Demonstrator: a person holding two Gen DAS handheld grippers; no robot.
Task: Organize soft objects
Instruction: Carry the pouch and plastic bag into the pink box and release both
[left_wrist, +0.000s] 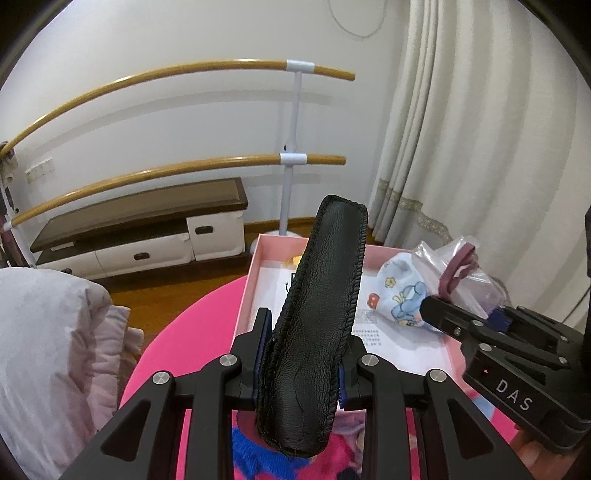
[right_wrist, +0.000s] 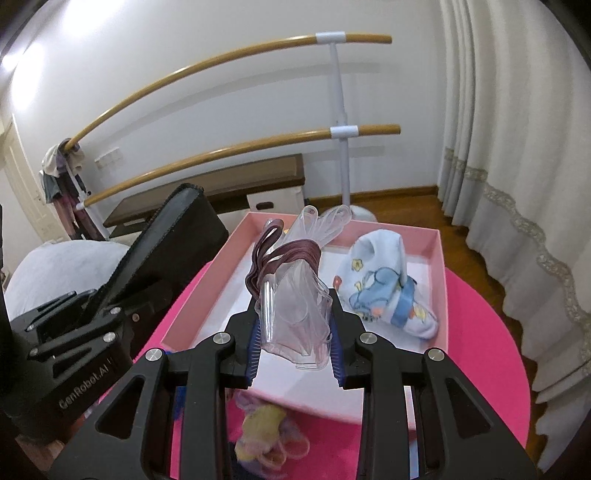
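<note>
My left gripper (left_wrist: 304, 354) is shut on a black leather pouch (left_wrist: 321, 302) that stands upright above the near left edge of the pink box (left_wrist: 255, 266). The pouch also shows in the right wrist view (right_wrist: 162, 251). My right gripper (right_wrist: 295, 343) is shut on a clear plastic bag with a maroon band (right_wrist: 295, 295), held over the pink box (right_wrist: 439, 266). The bag also shows in the left wrist view (left_wrist: 458, 273). A rolled light-blue cartoon sock bundle (right_wrist: 384, 284) lies in the box at the right; it also shows in the left wrist view (left_wrist: 402, 295).
The box sits on a round pink table (right_wrist: 484, 350). A yellow-pink plush item (right_wrist: 266, 435) lies on the table in front of the box. A white quilt (left_wrist: 48, 350) is at the left. A ballet barre (left_wrist: 291, 158), a low cabinet (left_wrist: 147, 229) and curtains (left_wrist: 480, 147) stand behind.
</note>
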